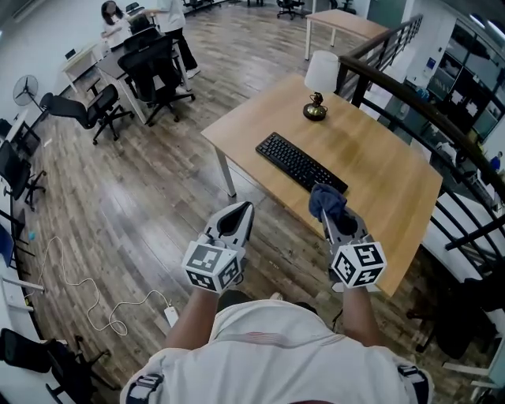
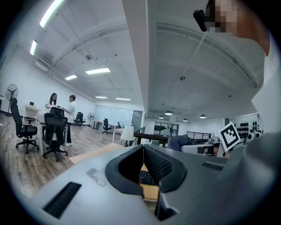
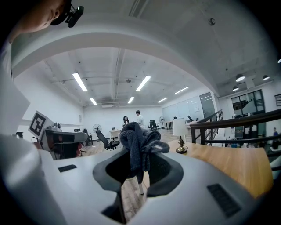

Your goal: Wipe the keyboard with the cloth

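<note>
the right gripper (image 1: 330,215) pinches the dark blue cloth (image 1: 325,199) near the end of the black keyboard (image 1: 301,162) on the wooden table (image 1: 379,181) — the left gripper (image 1: 243,209) is closed and empty.

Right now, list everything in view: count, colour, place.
Table: one, light wood, ahead of the person.
Keyboard: one, black, on the table.
Lamp: one, white shade, brass-coloured base, at the table's far corner.
Cloth: one, dark blue, bunched in the right tool's jaws.
Office chairs: several, black, on the floor at left.
People: two, white tops, at a far-left desk.
Cable: one, white, on the floor at lower left.
Railing: one, black, right of the table.
Left tool: one, grey, jaws together, empty, over the floor.
Right tool: one, grey, closed on the cloth.
</note>
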